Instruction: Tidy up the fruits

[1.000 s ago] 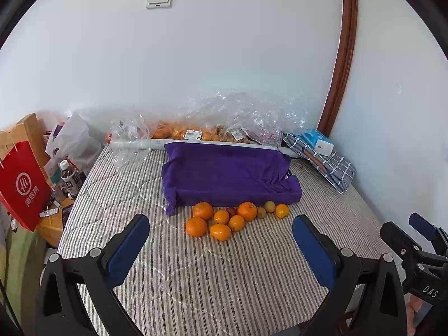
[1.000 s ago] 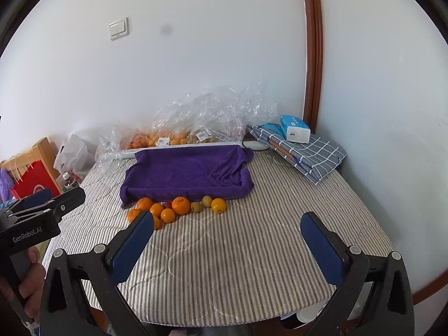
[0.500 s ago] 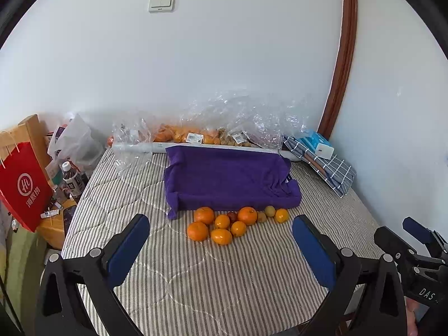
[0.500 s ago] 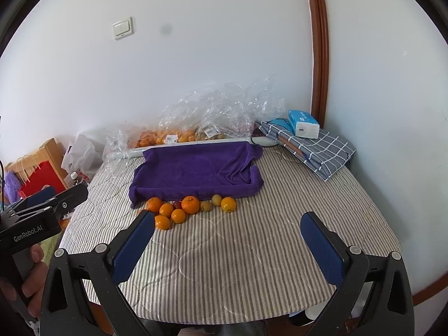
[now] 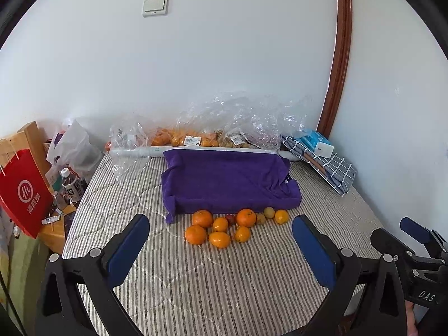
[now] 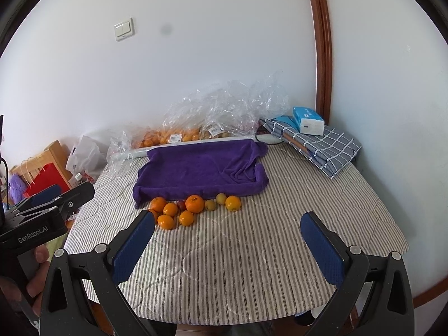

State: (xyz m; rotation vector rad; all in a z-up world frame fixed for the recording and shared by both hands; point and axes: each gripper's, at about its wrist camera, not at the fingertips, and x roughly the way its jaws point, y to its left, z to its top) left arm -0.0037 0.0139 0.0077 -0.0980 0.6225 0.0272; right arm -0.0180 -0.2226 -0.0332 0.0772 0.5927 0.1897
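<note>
Several oranges (image 5: 219,228) (image 6: 179,210) and a few small yellowish and dark red fruits lie in a cluster on the striped table cover, just in front of a purple towel (image 5: 226,179) (image 6: 201,172) draped over a tray-like shape. My left gripper (image 5: 221,249) hovers open above the table's near side, short of the fruit. My right gripper (image 6: 228,245) is open too, with the leftmost oranges close to its left finger in the right wrist view. Neither holds anything. The left gripper (image 6: 53,198) also shows at the left edge of the right wrist view, and the right gripper (image 5: 406,238) at the lower right of the left wrist view.
Clear plastic bags (image 5: 224,123) (image 6: 224,112) with more oranges line the back wall. A folded checked cloth (image 6: 322,145) with a blue tissue pack (image 6: 308,120) sits at the back right. A red paper bag (image 5: 23,193) and bottles stand off the table's left edge.
Both grippers have drifted a little so the table and fruit sit slightly nearer and more centred; the fruit and towel have not moved, and both grippers stayed open.
</note>
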